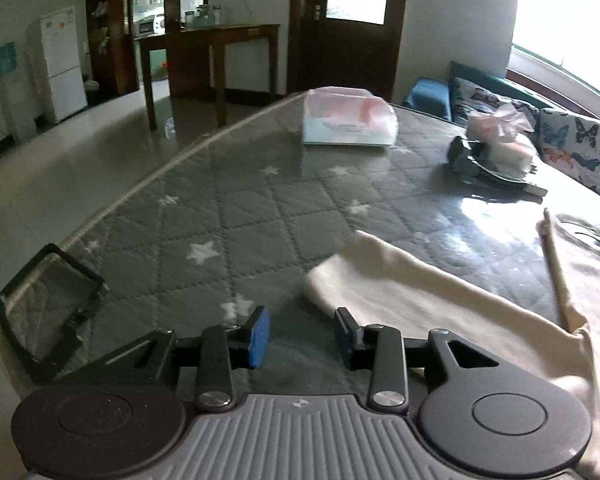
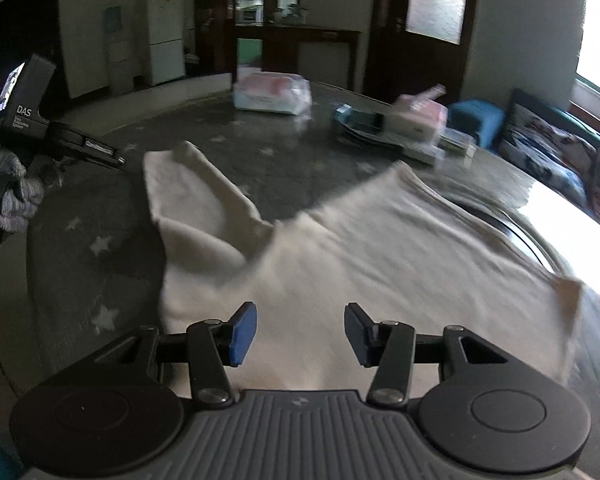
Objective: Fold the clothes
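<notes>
Cream garment (image 2: 340,248) on a grey quilted desk (image 1: 228,216) with white stars. Blue pads (image 1: 259,336) on black tools. Pink-and-white packet (image 1: 348,120). Butterfly-print cushions (image 1: 572,140), teal sofa (image 1: 428,94), white fridge (image 1: 62,64).

Both tools are angled downward with blue pads apart and nothing pinched, the left tool (image 1: 302,336) hovering beside the cream garment (image 2: 340,248), the right tool (image 2: 300,334) over it.

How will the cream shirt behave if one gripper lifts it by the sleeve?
The shirt looks like soft knit, probably floppy: its sleeve lies creased and bent. It would likely drape and drag, not lift whole. It seems light; a corner stands curled up.
</notes>
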